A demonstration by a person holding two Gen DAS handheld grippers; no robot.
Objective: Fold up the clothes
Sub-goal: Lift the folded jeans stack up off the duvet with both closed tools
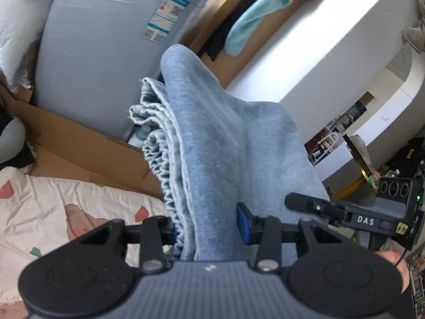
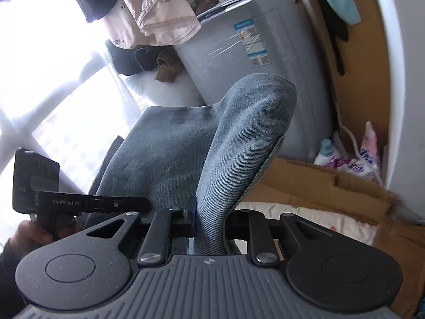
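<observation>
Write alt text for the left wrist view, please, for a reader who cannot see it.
The left gripper is shut on a bunched blue denim garment lifted in the air. The right gripper appears at the right edge, beside the denim. Behind stand a grey appliance, cardboard and a patterned sheet.

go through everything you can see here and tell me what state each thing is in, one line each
Left gripper: shut on the jeans.
Right gripper: shut on the jeans.
Jeans: bunched in layers, held up off the bed between both grippers.
Bed sheet: wrinkled, spread out below.
Cardboard box: flattened, lying beside the bed.
Teal towel: draped over a brown edge.
Washing machine: upright, wrapped in clear film.
</observation>
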